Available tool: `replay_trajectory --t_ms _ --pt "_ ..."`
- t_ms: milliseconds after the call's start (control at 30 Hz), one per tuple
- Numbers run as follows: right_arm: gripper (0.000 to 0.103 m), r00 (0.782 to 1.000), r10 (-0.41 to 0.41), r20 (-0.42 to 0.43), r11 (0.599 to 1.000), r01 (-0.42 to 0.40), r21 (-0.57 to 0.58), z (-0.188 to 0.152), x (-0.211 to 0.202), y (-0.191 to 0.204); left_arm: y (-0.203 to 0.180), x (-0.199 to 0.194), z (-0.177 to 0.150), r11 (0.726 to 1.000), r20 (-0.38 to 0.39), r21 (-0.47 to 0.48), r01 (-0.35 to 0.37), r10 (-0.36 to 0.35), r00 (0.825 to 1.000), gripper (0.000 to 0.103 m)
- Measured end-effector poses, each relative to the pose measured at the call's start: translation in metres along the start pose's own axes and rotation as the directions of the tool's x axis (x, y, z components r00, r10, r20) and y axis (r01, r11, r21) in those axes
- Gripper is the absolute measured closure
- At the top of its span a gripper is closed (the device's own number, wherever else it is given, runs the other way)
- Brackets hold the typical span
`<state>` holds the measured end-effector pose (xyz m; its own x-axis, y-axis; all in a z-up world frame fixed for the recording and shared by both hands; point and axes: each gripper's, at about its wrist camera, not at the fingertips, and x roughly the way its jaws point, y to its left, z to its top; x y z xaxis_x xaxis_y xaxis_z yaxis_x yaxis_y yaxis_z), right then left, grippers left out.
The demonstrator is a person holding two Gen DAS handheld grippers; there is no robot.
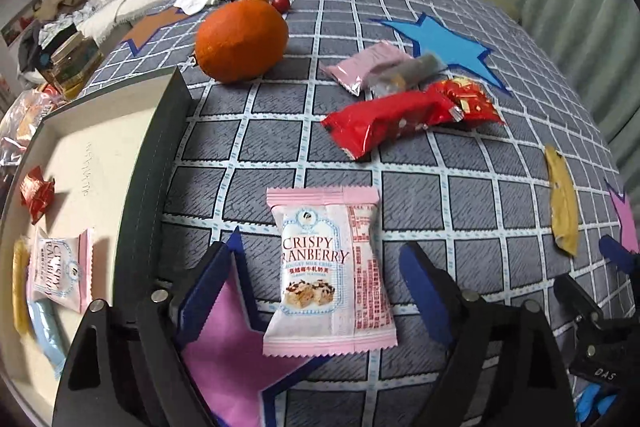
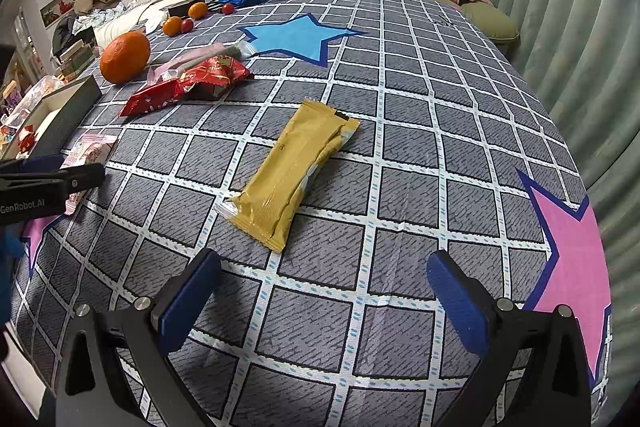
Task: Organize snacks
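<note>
A pink Crispy Cranberry packet (image 1: 328, 275) lies flat on the checked cloth between the blue pads of my left gripper (image 1: 320, 287), which stands open without pressing it. To its left is a shallow box (image 1: 160, 155) holding a second pink packet (image 1: 60, 271), a red candy (image 1: 36, 193) and other wrappers. A long red packet (image 1: 384, 123), a pink one (image 1: 364, 67) and a grey one (image 1: 408, 73) lie farther off. My right gripper (image 2: 324, 301) is open and empty, just short of a yellow bar packet (image 2: 292, 175).
A large orange (image 1: 242, 41) sits by the box's far corner; small oranges and red fruits (image 1: 280, 3), a black charger with cable and a blue bag lie at the far edge. A glass jar (image 1: 74, 63) stands beyond the box. A sofa and armchair with clothes are behind the table.
</note>
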<state>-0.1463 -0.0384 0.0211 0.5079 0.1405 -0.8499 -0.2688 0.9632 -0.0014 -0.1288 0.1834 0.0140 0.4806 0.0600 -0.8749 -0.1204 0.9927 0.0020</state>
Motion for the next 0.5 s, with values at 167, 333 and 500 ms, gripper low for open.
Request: replay_trajectory --t_ms 167,333,500 --pt "0.000 0.999 -0.007 -0.034 1.000 0.007 0.012 0.002 0.002 0.000 -0.010 0.001 -0.011 1.000 0.078 0.024 0.007 -0.009 0.997 0.000" --pt "0.000 0.992 -0.051 -0.114 0.993 0.062 0.096 0.019 0.013 0.005 -0.009 0.002 -0.011 1.000 0.086 0.020 0.014 -0.015 0.996 0.000" --pt "0.000 0.995 -0.090 -0.029 0.987 0.093 0.129 0.021 0.018 0.017 -0.009 0.002 -0.011 1.000 0.088 0.019 0.015 -0.017 0.996 0.000"
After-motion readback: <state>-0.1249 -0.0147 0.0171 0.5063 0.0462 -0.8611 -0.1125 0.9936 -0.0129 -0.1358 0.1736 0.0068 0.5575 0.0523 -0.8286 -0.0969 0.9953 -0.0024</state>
